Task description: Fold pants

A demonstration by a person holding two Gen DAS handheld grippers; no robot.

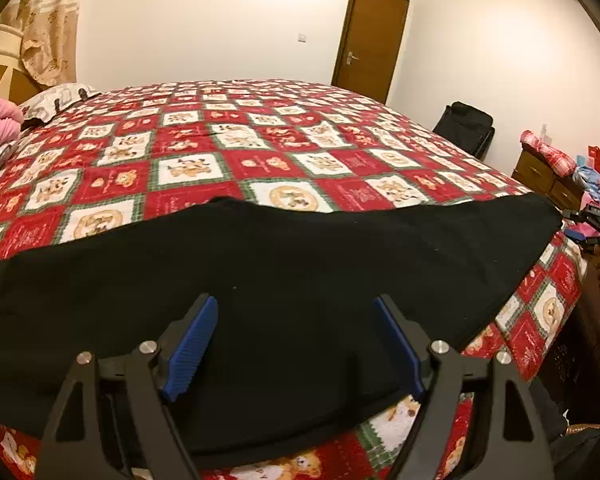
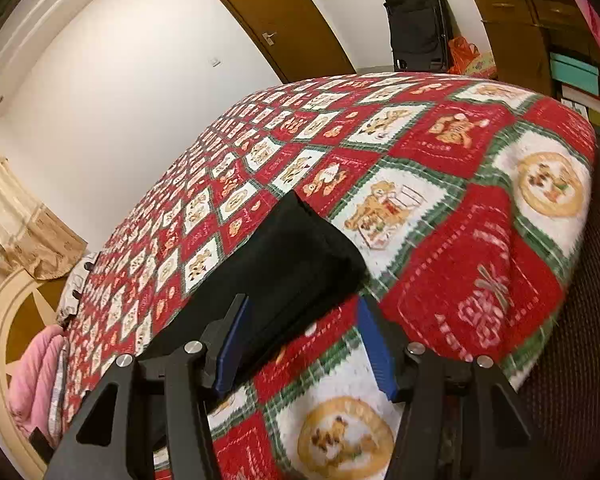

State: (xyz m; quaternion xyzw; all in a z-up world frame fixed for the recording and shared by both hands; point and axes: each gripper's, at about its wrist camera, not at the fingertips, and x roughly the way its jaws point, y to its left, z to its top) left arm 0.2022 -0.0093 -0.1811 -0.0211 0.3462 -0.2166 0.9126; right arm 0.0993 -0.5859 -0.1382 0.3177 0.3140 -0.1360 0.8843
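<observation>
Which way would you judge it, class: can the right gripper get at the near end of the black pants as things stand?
Probably yes. The right gripper is open and empty, the black pants end lies flat on the quilt just ahead of its fingertips, and nothing sits between them.

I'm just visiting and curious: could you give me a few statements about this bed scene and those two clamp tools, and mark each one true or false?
1. The black fabric pants lie flat on the red, white and green teddy-bear quilt. True.
2. The left gripper is clamped tight on the pants. False: its blue-padded fingers stand wide apart above the cloth, gripping nothing.
3. The brown wooden door is shut. True.
4. The right gripper holds the pants lifted off the bed. False: its fingers are apart and the pants end lies on the quilt.
5. A black fabric suitcase stands on the floor beyond the bed. True.
6. The pants are bright pink. False: they are black.
</observation>
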